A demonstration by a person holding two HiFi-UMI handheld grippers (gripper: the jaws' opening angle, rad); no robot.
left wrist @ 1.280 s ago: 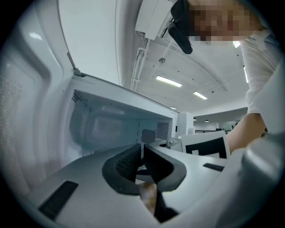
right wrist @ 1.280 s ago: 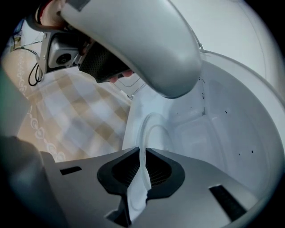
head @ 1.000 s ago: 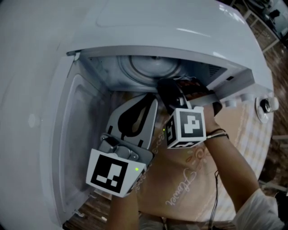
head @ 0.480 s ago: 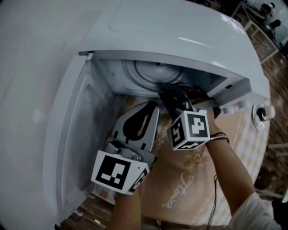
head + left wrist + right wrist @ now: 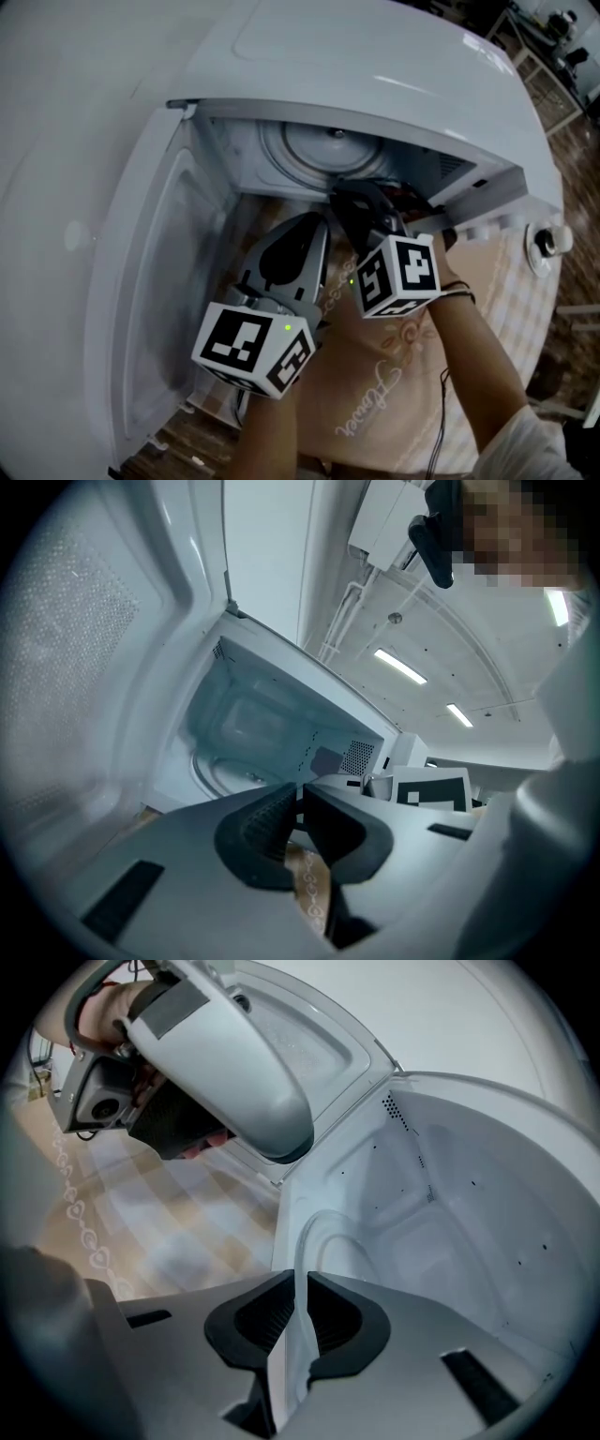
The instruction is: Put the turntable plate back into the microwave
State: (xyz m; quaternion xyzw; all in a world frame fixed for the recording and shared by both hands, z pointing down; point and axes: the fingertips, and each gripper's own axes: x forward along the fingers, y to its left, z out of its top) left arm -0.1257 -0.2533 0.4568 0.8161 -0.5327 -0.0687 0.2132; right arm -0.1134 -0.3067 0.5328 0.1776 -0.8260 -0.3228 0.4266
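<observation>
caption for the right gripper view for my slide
Right gripper with jaws shut on the rim of a clear glass turntable plate that extends into the open white microwave.

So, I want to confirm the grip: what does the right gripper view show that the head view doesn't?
Right gripper view only: the right gripper, its jaws pinched on the rim of the clear glass turntable plate. Head view only: the white microwave seen from above, and the person's right forearm. Both: the microwave's open cavity, the left gripper and the beige checked tablecloth.
</observation>
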